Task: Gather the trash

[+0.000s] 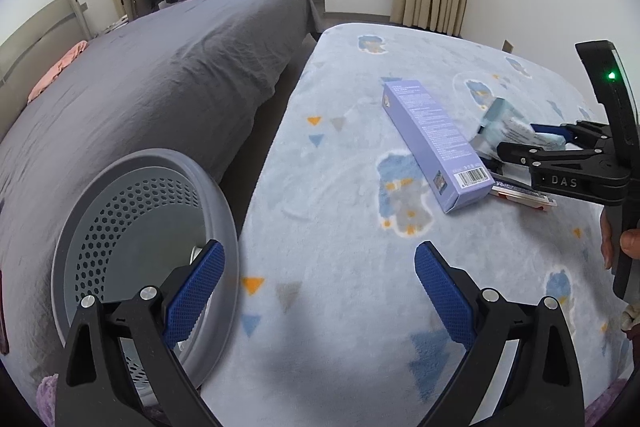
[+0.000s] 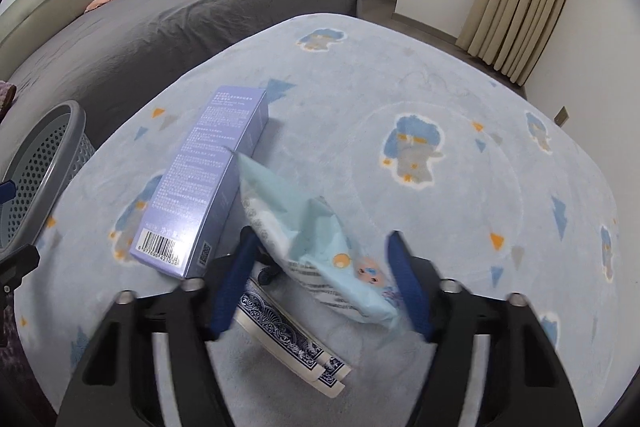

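A pale blue wipes packet (image 2: 344, 267) sits tilted between the blue pads of my right gripper (image 2: 322, 279), touching both and creased in the middle, its tip raised over the purple box. The left wrist view shows the same right gripper (image 1: 520, 143) at the right edge with the packet (image 1: 500, 121) in it. The long purple box (image 1: 432, 143) (image 2: 200, 187) lies flat on the cartoon-print blanket (image 1: 340, 207). A flat blue-patterned pack (image 2: 288, 343) lies under the right gripper. My left gripper (image 1: 320, 267) is open and holds nothing, beside the grey perforated basket (image 1: 136, 227).
The basket (image 2: 36, 167) stands at the blanket's left edge, against a grey-covered bed (image 1: 140, 87). A person's hand (image 1: 628, 243) holds the right gripper's handle. Curtains, a window ledge and a chair are at the back of the room.
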The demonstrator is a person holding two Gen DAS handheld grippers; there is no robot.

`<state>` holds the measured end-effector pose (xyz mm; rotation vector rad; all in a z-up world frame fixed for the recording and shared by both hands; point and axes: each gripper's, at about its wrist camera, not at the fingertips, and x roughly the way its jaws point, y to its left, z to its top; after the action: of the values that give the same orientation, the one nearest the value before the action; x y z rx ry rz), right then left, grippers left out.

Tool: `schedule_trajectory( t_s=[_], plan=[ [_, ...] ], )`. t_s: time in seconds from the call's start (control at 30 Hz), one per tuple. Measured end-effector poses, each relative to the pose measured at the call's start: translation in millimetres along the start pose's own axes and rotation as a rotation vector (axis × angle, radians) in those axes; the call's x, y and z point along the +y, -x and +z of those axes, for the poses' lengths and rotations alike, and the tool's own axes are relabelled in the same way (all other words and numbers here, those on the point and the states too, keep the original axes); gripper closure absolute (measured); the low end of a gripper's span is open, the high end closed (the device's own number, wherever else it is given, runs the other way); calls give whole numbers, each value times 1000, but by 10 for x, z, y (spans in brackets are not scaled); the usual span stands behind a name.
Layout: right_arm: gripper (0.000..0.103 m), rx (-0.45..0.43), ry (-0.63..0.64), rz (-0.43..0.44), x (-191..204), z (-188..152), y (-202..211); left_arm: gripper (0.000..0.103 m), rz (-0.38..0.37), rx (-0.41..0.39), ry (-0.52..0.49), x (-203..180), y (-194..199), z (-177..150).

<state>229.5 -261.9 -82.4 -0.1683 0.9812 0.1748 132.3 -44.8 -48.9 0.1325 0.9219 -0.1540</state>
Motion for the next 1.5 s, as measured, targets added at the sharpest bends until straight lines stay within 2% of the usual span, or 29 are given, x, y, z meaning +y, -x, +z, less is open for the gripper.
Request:
schedule_trajectory(
  t_s=[0.03,0.07,0.3,0.53,0.87,1.0,1.27,1.5],
  plan=[
    [48,-7,-4,0,-6,-5,15,9,-2,-1,-1,-14,1,5],
    [56,-12,-12,9,-16,-12,34,9,-5,-2,-1,-30,4,10],
    [63,-35,-179,43,-252,-125,270,9,-39,-7,-4,-154,5,80],
    [64,-95,-353,-10,-469,-409,722,9,-78,-14,-11,-385,-45,171],
    [64,-184,-538,-17,-607,-831,1197,9,-91,11,31,-667,-348,390],
    [64,-204,-551,-26,-604,-860,1233,9,-76,22,56,-698,-499,534],
    [64,-186,-553,-8,-628,-854,1130,9,-49,36,71,-800,-793,808],
    [64,-169,-550,-8,-623,-863,1080,9,-30,72,59,-863,-1012,885]
  ],
)
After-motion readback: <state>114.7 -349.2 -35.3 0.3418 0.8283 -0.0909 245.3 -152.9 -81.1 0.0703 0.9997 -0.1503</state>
